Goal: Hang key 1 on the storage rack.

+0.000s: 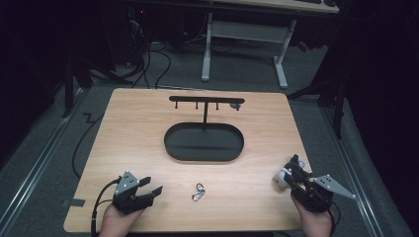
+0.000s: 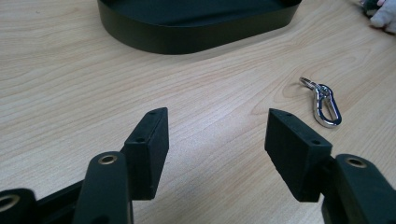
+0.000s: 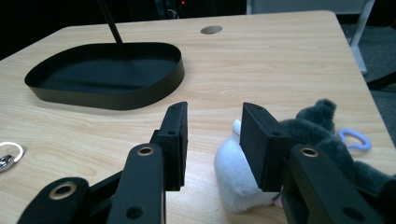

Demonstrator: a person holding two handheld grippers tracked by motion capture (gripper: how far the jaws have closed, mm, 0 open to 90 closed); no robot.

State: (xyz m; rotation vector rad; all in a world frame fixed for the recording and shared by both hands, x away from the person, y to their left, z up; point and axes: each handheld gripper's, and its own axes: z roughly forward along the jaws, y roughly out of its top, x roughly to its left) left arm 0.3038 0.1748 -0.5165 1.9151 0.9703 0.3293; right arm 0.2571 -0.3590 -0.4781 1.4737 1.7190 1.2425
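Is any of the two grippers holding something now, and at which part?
Nothing is held. The left gripper is open over bare table, with the carabiner to its right. The right gripper is open too, beside the plush toy.

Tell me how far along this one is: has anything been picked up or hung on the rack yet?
Nothing looks done: the hook rack above the black oval tray seems bare, apart from a small shape at its right end I cannot make out. In hand: nothing; left gripper is open near the carabiner keyring, right gripper open beside the plush toy. Both pickups remain.
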